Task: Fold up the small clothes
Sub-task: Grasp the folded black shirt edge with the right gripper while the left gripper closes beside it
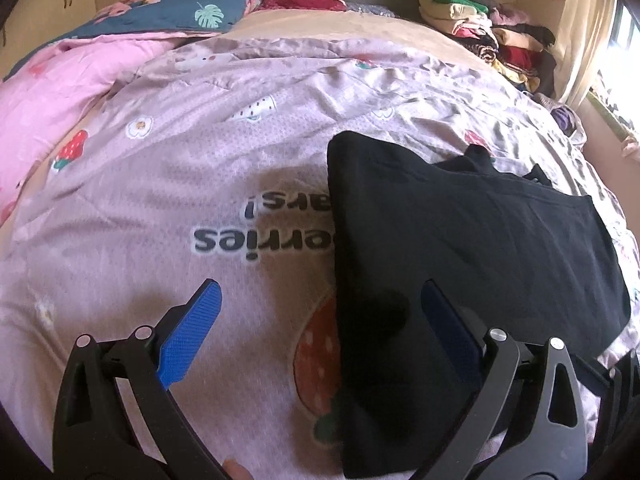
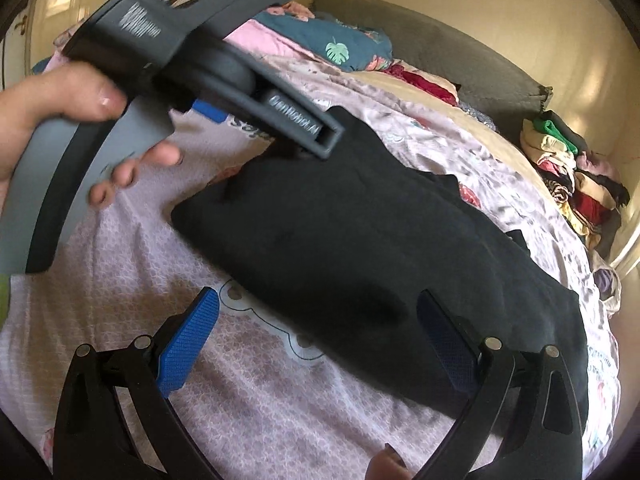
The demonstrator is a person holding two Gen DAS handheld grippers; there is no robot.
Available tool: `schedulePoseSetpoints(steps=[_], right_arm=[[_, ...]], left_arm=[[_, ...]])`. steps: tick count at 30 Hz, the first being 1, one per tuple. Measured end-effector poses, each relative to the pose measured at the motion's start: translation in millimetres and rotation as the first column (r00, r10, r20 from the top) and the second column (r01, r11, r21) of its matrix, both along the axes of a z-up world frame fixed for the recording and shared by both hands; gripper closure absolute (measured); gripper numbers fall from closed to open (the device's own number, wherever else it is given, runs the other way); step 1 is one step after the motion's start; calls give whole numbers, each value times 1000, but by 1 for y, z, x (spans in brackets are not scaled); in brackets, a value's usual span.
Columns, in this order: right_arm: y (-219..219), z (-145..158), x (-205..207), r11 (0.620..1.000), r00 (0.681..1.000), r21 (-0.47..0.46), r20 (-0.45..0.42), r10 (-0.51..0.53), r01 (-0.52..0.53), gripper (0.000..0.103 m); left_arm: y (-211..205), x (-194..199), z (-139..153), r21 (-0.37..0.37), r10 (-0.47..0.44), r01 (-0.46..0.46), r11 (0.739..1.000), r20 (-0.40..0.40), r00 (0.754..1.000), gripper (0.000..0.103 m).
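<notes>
The left gripper (image 1: 320, 320) stands spread wide and holds nothing; its right finger hangs over the edge of a black garment (image 1: 460, 240), its left over the pink strawberry-print bedcover (image 1: 180, 168). The right gripper (image 2: 318, 324) gapes wide too, empty, straddling the garment's near edge. The garment lies folded flat, dark and smooth, its far end lumpy. Beyond it sits a pile of folded clothes (image 1: 480, 28).

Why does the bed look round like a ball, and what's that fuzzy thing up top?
Both wrist views use fisheye lenses, which bend the bedspread outward. In the right wrist view the left gripper looks smeared by motion blur. In the left wrist view the window glares white, and the black garment shows little detail.
</notes>
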State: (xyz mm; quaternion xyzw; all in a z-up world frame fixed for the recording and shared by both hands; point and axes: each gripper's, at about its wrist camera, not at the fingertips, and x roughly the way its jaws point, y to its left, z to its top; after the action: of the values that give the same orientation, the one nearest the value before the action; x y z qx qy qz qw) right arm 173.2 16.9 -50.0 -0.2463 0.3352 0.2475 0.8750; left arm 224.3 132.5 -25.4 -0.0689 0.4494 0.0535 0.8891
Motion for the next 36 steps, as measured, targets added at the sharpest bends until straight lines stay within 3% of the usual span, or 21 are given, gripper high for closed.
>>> schedulePoseSetpoints(steps=[6, 18, 21, 23, 25, 26, 28, 30, 33, 36], right_arm=[[11, -13, 13, 997, 1000, -72, 10, -1, 2, 5], [31, -19, 43, 993, 999, -120, 51, -10, 16, 5], [37, -17, 47, 989, 995, -146, 96, 2, 12, 6], [40, -13, 44, 984, 985, -174, 175, 3, 28, 6], [42, -10, 37, 982, 971, -191, 235, 28, 18, 19], [42, -8, 33, 981, 966, -196, 253, 53, -2, 33], [42, -8, 26, 979, 959, -201, 273, 77, -22, 50], [43, -7, 18, 977, 950, -208, 293, 104, -43, 75], [40, -8, 12, 978, 947, -202, 302, 113, -53, 84], [31, -3, 8, 986, 945, -163, 315, 91, -41, 86]], left_arm=[[5, 13, -2, -2, 2, -2, 1000, -5, 1000, 10], [12, 34, -8, -32, -4, 3, 999, -23, 1000, 10], [15, 37, -10, -43, 1, -2, 999, -27, 1000, 10], [15, 37, -10, -38, 5, -6, 999, -25, 1000, 10], [15, 37, -10, -40, 0, -1, 999, -25, 1000, 10], [15, 37, -10, -43, 1, -2, 999, -24, 1000, 10], [17, 38, -10, -54, 5, -7, 998, -25, 1000, 10], [18, 37, -9, -67, 9, -11, 998, -25, 1000, 10], [16, 36, -9, -84, 5, -7, 996, -23, 1000, 10], [12, 36, -10, -114, -8, 5, 993, -26, 1000, 10]])
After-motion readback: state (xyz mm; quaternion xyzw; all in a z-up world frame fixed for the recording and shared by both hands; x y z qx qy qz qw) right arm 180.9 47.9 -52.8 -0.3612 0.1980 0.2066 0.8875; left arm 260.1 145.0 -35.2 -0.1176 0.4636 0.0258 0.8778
